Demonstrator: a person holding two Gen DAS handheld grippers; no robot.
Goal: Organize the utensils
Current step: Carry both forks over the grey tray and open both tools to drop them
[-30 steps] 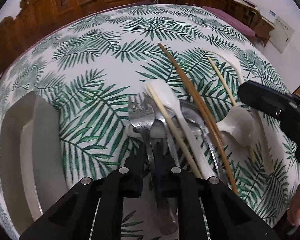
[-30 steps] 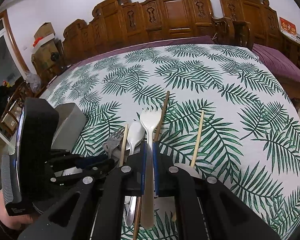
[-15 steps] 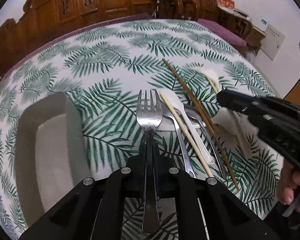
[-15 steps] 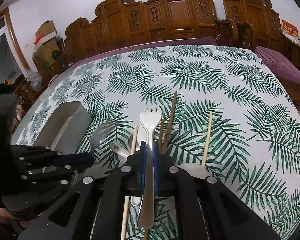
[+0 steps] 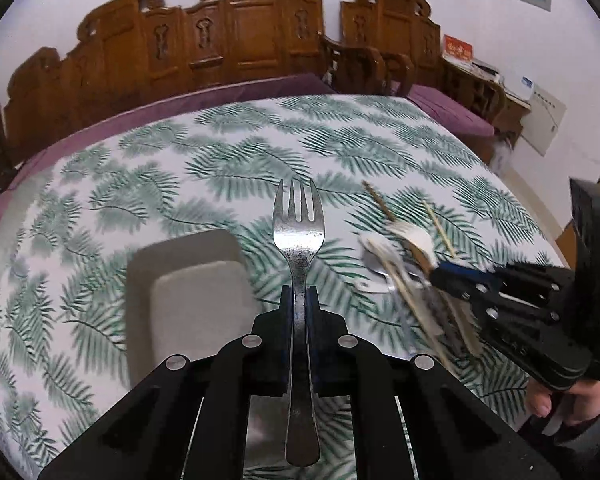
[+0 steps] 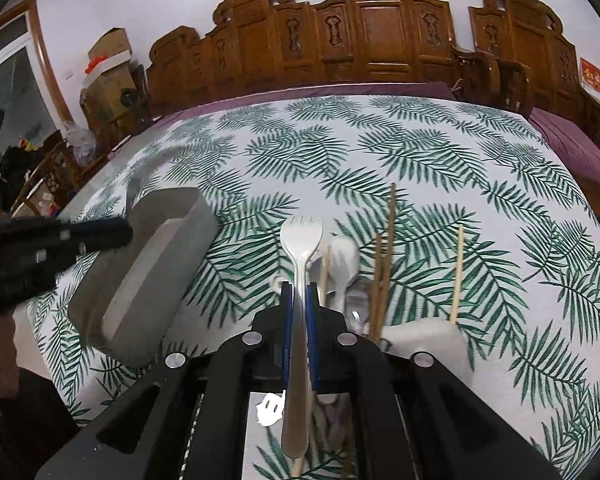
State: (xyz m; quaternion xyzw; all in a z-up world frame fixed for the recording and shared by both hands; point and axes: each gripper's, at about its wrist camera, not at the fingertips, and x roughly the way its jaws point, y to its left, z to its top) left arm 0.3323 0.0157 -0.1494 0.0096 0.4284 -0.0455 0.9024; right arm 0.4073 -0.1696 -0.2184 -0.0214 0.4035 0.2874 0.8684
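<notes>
The left gripper is clamped on a steel fork by the neck, tines pointing away, raised above the leaf-print tablecloth just right of a grey tray. The right gripper is likewise closed tight on a paler fork, its handle running back between the fingers. Beyond it the remaining utensils lie in a loose heap on the cloth: a white spoon, dark chopsticks and a lighter chopstick set apart to the right. The tray sits to the heap's left, holding nothing visible.
</notes>
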